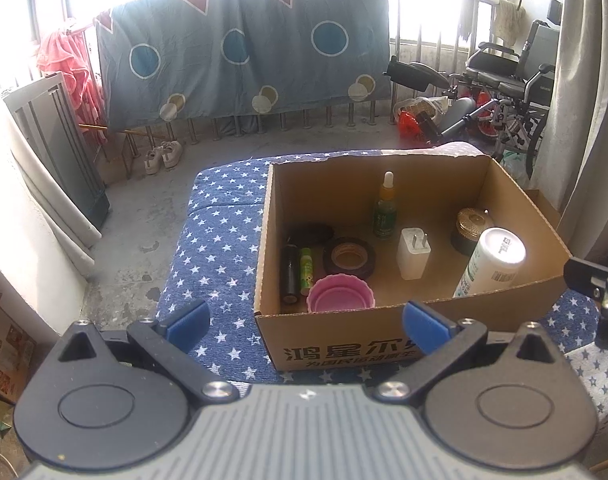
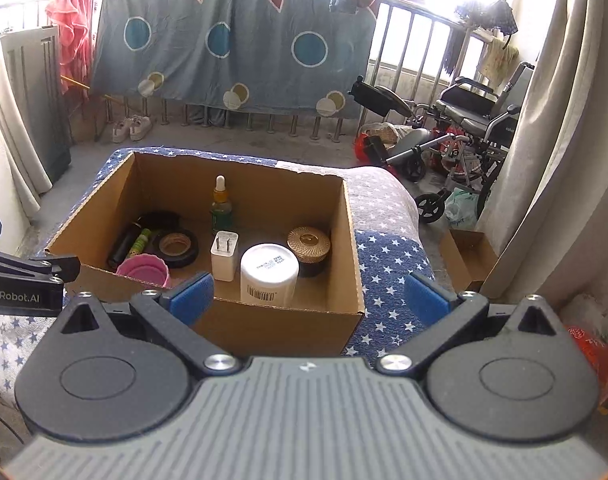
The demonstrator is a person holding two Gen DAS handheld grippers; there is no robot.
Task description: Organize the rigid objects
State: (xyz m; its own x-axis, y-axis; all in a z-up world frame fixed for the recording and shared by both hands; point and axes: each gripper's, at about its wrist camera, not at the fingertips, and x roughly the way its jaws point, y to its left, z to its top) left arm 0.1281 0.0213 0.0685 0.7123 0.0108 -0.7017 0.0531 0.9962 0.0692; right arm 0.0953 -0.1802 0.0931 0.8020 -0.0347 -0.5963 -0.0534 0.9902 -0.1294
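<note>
A cardboard box stands on a star-patterned blue cloth. Inside are a dropper bottle, a white plug adapter, a white bottle, a gold-lidded jar, a tape roll, a pink cup, a black tube and a green tube. My left gripper is open and empty before the box's near wall. My right gripper is open and empty at the box's near right corner.
A patterned blue sheet hangs on a railing behind. A wheelchair stands at the right, white shoes on the floor at the left. A small open box sits by the curtain.
</note>
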